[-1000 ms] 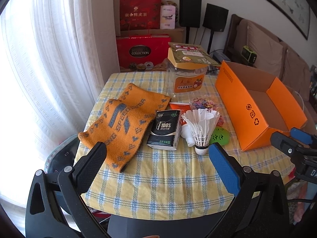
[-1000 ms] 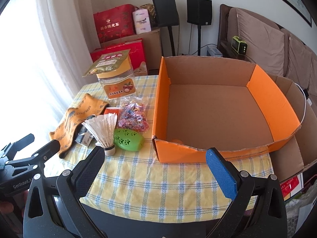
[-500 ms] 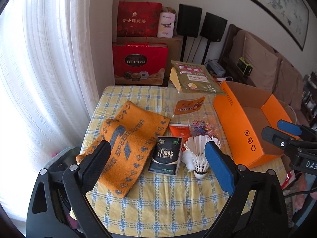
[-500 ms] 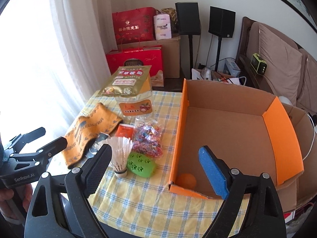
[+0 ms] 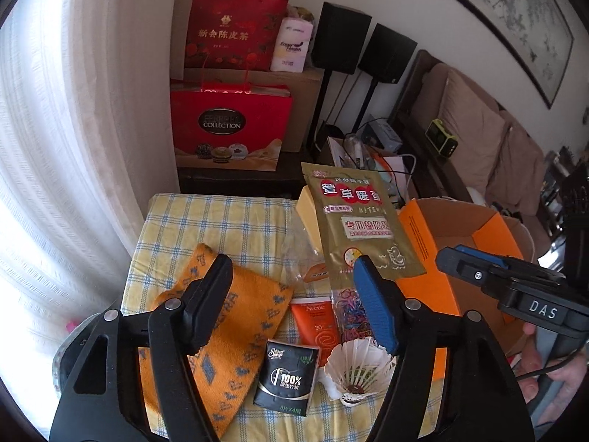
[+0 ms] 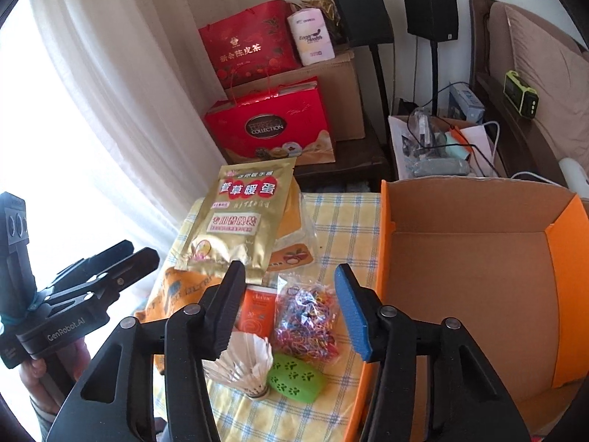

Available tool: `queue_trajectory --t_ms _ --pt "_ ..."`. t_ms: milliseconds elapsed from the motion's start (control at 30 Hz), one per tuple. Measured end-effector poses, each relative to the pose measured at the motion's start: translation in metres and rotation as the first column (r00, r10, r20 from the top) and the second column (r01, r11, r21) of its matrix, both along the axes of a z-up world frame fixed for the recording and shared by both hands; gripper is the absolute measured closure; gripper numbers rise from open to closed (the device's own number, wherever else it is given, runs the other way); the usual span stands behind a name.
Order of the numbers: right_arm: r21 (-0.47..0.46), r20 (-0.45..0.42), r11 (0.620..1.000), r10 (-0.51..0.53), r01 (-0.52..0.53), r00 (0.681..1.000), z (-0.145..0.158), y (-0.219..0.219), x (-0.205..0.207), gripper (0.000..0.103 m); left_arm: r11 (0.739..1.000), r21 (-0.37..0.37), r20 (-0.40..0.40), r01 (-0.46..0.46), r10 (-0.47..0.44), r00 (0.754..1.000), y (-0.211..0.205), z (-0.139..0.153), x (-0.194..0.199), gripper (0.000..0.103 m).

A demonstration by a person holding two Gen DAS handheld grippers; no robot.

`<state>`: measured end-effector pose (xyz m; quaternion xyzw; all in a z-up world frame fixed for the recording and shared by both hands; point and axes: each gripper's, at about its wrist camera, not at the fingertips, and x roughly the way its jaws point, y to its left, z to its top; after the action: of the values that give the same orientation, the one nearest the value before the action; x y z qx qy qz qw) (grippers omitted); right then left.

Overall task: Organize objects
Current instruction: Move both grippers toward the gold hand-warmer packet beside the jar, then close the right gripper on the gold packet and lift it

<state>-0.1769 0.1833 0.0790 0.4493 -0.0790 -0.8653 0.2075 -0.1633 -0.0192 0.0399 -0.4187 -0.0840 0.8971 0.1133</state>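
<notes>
Higher now, shuttlecock (image 5: 359,372) under left hand-held gripper (image 5: 294,309).

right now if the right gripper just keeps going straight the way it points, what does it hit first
Most likely the bag of coloured rubber bands on the table: it lies between the open fingers of the right gripper, just left of the orange box. Depth is hard to judge, so the orange tube beside it could be grazed.
</notes>
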Motion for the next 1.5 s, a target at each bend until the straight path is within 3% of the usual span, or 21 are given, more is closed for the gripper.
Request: queue_trajectory --t_ms 133,267,500,567,667,733,767,900,1067,1500 --pt "-0.068 0.056 0.998 0.003 0.001 0.998 -0.008 0.0 -0.02 0.063 0.992 0.112 0.047 0.053 -0.059 0.997 -0.001 -0.006 -0.025 0.06" --pt "-0.162 0.098 0.987 0.01 0.006 0.995 -0.012 0.003 -0.033 0.063 0.977 0.197 0.11 0.081 -0.104 0.988 0.001 -0.016 -0.043 0.06" --pt "-0.229 0.148 0.973 0.048 -0.013 0.988 -0.017 0.0 -0.044 0.063 0.955 0.271 0.116 0.121 -0.157 0.981 0.007 -0.019 -0.053 0.067" --pt "-0.237 0.15 0.971 0.055 -0.018 0.987 -0.017 -0.001 -0.045 0.063 0.956 0.267 0.128 0.119 -0.158 0.979 0.01 -0.02 -0.055 0.078" --pt "-0.209 0.14 0.978 0.052 -0.022 0.989 -0.017 -0.006 -0.044 0.067 0.958 0.265 0.137 0.113 -0.154 0.979 0.011 -0.02 -0.054 0.082" --pt "-0.189 0.133 0.982 0.049 -0.023 0.99 -0.016 -0.008 -0.043 0.075 0.959 0.262 0.137 0.105 -0.145 0.98 0.011 -0.018 -0.052 0.083" --pt "-0.178 0.132 0.984 0.048 -0.024 0.99 -0.017 -0.008 -0.044 0.085 0.96 0.259 0.136 0.103 -0.142 0.981 0.011 -0.018 -0.051 0.085" --pt "-0.153 0.095 0.987 0.063 -0.048 0.993 -0.01 -0.012 -0.037 0.091 0.963 0.248 0.124 0.109 -0.143 0.982 0.013 -0.016 -0.046 0.09" --pt "-0.082 0.067 0.995 0.07 -0.064 0.995 -0.005 -0.022 -0.029 0.092 0.966 0.236 0.09 0.103 -0.127 0.988 0.016 -0.009 -0.036 0.093" --pt "-0.137 0.04 0.99 0.043 -0.037 0.998 0.01 0.005 -0.007 0.096 0.954 0.272 0.033 0.128 -0.142 0.989 0.028 0.015 -0.017 0.095"
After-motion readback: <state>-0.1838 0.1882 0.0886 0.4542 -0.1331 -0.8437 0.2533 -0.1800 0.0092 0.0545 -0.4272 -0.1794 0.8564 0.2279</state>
